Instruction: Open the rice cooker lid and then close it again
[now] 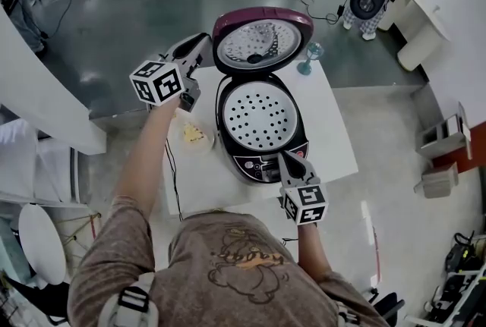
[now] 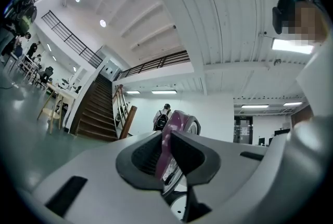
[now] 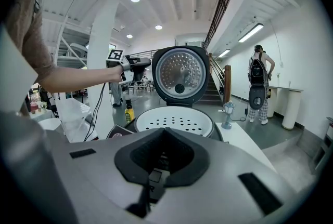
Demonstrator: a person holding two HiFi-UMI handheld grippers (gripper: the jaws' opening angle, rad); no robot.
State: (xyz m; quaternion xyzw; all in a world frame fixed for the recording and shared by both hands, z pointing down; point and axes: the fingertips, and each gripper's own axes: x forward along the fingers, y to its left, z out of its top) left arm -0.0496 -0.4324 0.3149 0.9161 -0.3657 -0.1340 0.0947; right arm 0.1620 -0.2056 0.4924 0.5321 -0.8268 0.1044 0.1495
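Rice cooker (image 1: 262, 117) sits on the white tabletop (image 1: 334, 132), its purple lid (image 1: 262, 41) standing open behind the pot. At the lid's left rim the left gripper (image 2: 167, 140) has its jaws clamped on the edge. The right gripper (image 3: 164, 132), jaws together, is at the cooker's front panel.

Left arm outstretched, left tongs (image 1: 206, 43) pinching the lid (image 1: 262, 41) rim; right tongs (image 1: 287, 158) closed.
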